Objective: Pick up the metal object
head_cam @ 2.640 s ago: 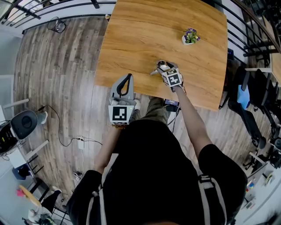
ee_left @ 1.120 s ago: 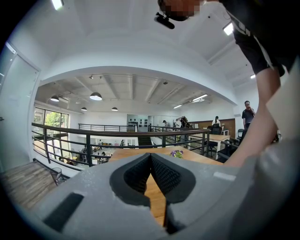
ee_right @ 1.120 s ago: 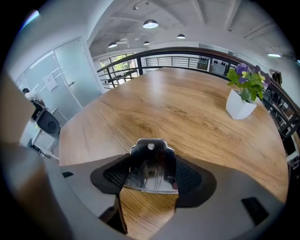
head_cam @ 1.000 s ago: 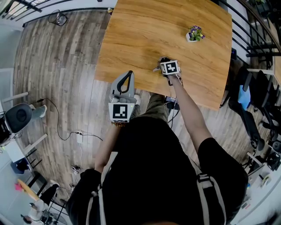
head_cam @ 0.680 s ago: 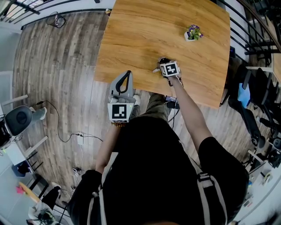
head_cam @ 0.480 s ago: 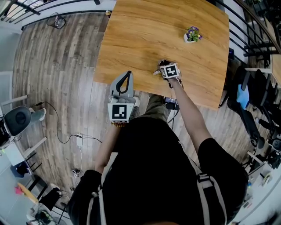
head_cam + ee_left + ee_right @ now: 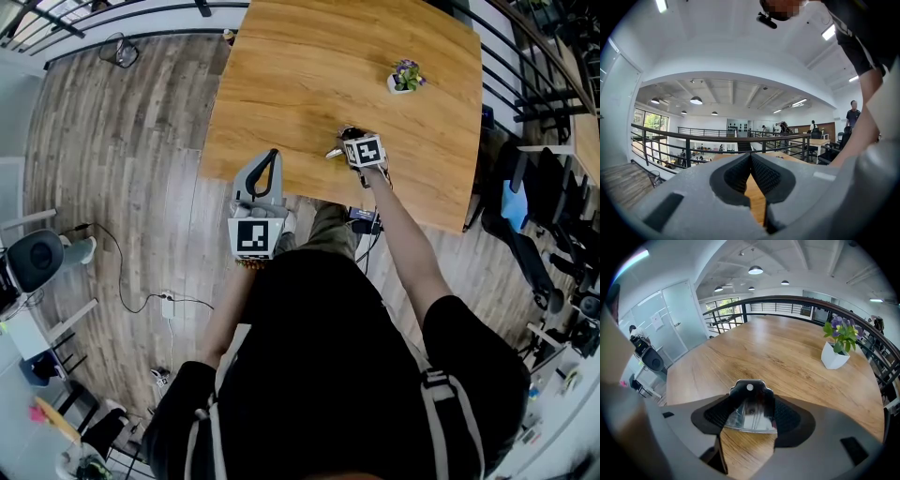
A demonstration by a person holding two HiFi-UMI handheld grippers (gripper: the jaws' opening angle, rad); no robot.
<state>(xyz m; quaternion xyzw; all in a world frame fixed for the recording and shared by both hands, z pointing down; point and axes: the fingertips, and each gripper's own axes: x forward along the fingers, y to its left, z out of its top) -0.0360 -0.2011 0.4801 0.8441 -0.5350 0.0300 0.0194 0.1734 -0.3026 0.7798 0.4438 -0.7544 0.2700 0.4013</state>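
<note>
The metal object [image 7: 750, 411] is a shiny, flat piece with a dark scalloped top and a small hole. It sits between the pads of my right gripper [image 7: 749, 417], which is shut on it over the wooden table [image 7: 787, 357]. In the head view the right gripper [image 7: 349, 142] is over the table's near part, and a bit of the metal object [image 7: 334, 152] sticks out to its left. I cannot tell whether the object touches the wood. My left gripper [image 7: 260, 192] hangs off the table's near edge over the floor, its jaws shut and empty [image 7: 750, 159].
A small white pot with a purple-flowered plant [image 7: 406, 77] [image 7: 838, 347] stands on the table's far right. A railing [image 7: 797, 301] runs behind the table. Chairs [image 7: 539, 216] stand to the right, and a cable [image 7: 131, 291] lies on the floor to the left.
The right gripper with the metal object has shifted slightly farther from the table's near edge. The left gripper has stayed in place, shut.
</note>
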